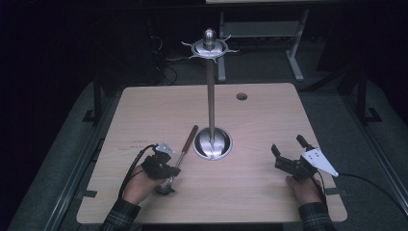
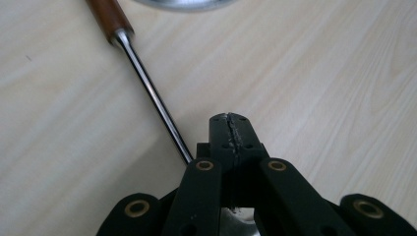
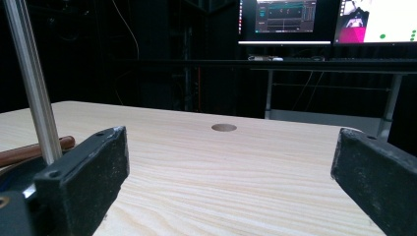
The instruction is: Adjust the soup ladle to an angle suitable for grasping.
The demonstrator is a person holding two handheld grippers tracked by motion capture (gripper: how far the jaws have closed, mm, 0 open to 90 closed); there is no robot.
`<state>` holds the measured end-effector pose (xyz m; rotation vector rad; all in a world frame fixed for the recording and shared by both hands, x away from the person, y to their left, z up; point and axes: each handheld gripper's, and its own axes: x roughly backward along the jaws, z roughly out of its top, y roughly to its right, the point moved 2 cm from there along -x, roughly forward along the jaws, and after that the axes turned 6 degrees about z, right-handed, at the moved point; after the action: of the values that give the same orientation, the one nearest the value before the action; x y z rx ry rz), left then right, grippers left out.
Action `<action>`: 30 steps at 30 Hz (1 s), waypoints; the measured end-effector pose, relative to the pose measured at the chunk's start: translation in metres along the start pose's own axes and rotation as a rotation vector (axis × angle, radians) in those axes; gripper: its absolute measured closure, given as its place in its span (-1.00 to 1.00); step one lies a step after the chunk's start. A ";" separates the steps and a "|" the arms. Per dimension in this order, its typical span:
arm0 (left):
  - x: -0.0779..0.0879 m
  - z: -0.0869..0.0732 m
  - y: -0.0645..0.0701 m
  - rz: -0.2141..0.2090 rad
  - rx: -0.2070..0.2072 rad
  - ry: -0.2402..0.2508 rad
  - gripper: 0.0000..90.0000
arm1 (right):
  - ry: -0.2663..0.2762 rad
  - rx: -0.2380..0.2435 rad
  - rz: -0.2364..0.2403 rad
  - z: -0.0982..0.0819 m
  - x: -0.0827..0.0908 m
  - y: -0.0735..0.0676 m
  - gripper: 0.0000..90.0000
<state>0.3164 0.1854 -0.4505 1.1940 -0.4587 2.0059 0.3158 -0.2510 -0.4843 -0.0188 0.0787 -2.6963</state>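
From my seat, starting at the left of the high view, I see the left gripper (image 1: 162,169) held low over the near-left part of the table (image 1: 144,106), the person's hand (image 1: 139,185) behind it and a checked sleeve (image 1: 120,216) at the bottom edge. In the left gripper view its 2 black jaws are pressed together, pads meeting along a thin seam, and nothing sits between them. The thing in hand is a long utensil (image 1: 182,156) with a brown wooden handle (image 2: 109,17) and a thin steel shaft (image 2: 152,96): it lies flat on the wood, handle end up toward the stand, its metal head (image 1: 165,186) near the front edge just under the gripper. The shaft runs close along the left side of the closed jaws; whether it touches them I cannot tell. Moving to the middle, a steel stand (image 1: 210,96) rises from a round base (image 1: 212,144) to a ring of 6 hooks (image 1: 210,48) or so at the top. Behind it is a small round hole (image 1: 241,96) in the tabletop. At the right, the right gripper (image 1: 288,150) rests near the front-right, jaws spread wide and empty, with bare wood between them in the right gripper view.
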 end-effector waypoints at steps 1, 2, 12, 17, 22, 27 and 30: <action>-0.001 -0.001 0.001 0.002 0.004 -0.006 1.00 | 0.000 0.001 0.000 0.000 0.000 0.000 -1.00; -0.003 -0.003 0.001 0.005 -0.008 -0.025 1.00 | 0.000 0.000 0.000 0.000 0.000 0.000 -1.00; -0.007 -0.007 0.001 0.011 0.001 -0.058 1.00 | 0.000 0.001 0.000 0.000 0.000 0.000 -1.00; -0.005 -0.010 -0.004 0.020 0.005 -0.070 1.00 | 0.000 0.000 0.000 0.000 0.000 0.000 -1.00; 0.000 -0.013 -0.012 0.035 0.017 -0.077 1.00 | 0.000 0.000 0.001 0.000 0.000 0.000 -1.00; 0.004 -0.015 -0.019 0.058 0.018 -0.084 1.00 | 0.000 -0.002 0.000 0.000 0.000 0.000 -1.00; 0.006 -0.017 -0.023 0.068 0.033 -0.082 1.00 | 0.000 -0.001 0.000 0.000 0.000 0.000 -1.00</action>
<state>0.3220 0.2140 -0.4557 1.2998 -0.5154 2.0351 0.3158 -0.2511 -0.4843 -0.0185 0.0803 -2.6958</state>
